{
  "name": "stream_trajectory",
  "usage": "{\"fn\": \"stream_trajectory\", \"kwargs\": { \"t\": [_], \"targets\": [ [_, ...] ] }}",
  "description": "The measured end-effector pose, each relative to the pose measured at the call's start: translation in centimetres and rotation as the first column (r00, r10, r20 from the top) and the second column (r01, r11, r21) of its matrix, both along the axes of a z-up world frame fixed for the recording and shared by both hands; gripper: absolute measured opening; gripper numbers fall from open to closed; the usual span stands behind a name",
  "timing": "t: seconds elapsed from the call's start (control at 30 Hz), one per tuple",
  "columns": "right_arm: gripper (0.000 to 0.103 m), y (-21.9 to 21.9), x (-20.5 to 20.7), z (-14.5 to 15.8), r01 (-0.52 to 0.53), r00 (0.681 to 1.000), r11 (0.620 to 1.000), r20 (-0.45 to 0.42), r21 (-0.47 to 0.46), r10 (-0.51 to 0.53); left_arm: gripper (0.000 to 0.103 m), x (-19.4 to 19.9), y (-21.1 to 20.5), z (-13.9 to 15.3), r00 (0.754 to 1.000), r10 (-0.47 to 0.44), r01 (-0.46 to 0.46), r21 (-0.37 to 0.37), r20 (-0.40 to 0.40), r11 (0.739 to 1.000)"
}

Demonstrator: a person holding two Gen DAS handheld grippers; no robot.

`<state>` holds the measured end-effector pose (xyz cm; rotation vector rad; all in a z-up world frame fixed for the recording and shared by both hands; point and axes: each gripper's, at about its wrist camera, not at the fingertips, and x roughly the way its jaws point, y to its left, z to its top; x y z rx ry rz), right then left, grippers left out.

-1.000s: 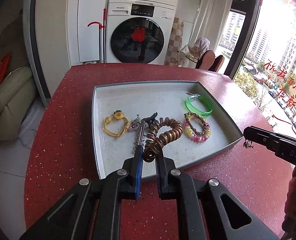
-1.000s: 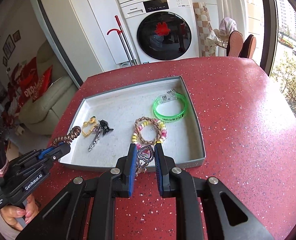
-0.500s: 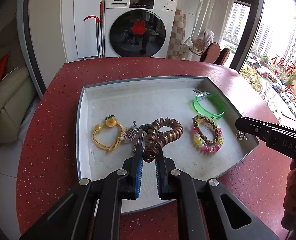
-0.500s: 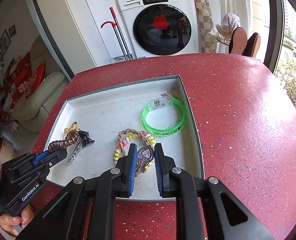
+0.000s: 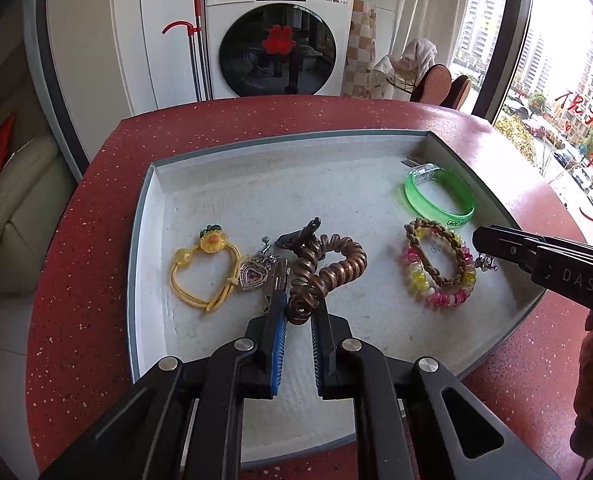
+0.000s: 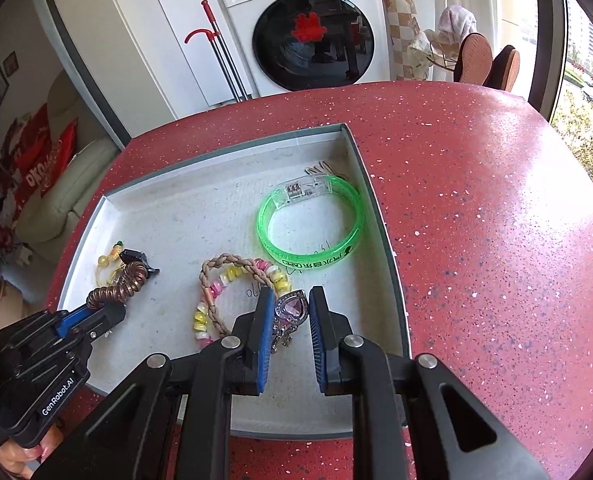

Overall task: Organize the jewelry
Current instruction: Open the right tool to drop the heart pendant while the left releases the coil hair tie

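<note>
The jewelry lay gathered in a grey tray [image 5: 144, 240] on a red speckled table [image 6: 496, 240], and over the last second both grippers had carried their pieces in from the near rim and lower over the tray floor. The left gripper [image 5: 298, 316] was clamped on a brown spiral hair tie [image 5: 328, 272], which now hung at about six o'clock in the tray, just over a dark hair clip [image 5: 296, 236] and beside a heart pendant [image 5: 254, 274] and a yellow flower hair tie [image 5: 204, 268] toward eight o'clock. The right gripper [image 6: 292, 316] pinched a purple heart charm [image 6: 292, 308], now past the rim at about five o'clock, just beside the pink-and-yellow bead bracelet [image 6: 232, 296]; a green bangle [image 6: 310, 224] lay at two o'clock. Neither piece had been set down yet. Judging by the descent, both items seemed near placement, with release the likely next step.
</note>
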<state>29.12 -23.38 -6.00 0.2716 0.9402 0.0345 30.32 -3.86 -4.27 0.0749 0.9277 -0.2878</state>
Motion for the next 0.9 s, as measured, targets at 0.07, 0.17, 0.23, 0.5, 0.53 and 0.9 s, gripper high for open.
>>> {"fn": "stream_trajectory", "kwargs": {
  "t": [0.07,0.17,0.23,0.5,0.53,0.9],
  "targets": [
    [0.019,0.0,0.0,-0.3,0.002,1.000,1.000,-0.004,-0.001,-0.002,0.030,0.1,0.0,-0.3,1.000,0.002,-0.002,0.007,-0.007,1.000],
    [0.020,0.0,0.1,-0.4,0.003,1.000,1.000,-0.004,-0.008,-0.003,0.030,0.0,-0.1,-0.4,1.000,0.005,-0.005,0.033,0.007,0.999],
    [0.020,0.1,0.1,-0.4,-0.001,1.000,1.000,-0.006,-0.013,0.001,0.030,-0.1,-0.3,-0.5,1.000,-0.001,0.000,0.051,0.013,0.999],
    [0.025,0.2,0.0,-0.5,-0.009,1.000,1.000,-0.009,0.003,0.009,0.030,-0.3,-1.0,-0.5,1.000,-0.012,0.009,0.099,0.028,0.995],
    [0.028,0.3,-0.1,-0.4,-0.013,1.000,1.000,-0.006,0.009,0.013,0.030,-0.3,-1.0,-0.5,1.000,-0.014,0.011,0.098,0.028,0.995],
    [0.046,0.3,-1.3,0.9,-0.009,1.000,1.000,0.028,0.029,0.008,0.030,-0.7,-1.1,-0.1,0.999,0.001,-0.006,0.099,0.044,0.995]
  ]
}}
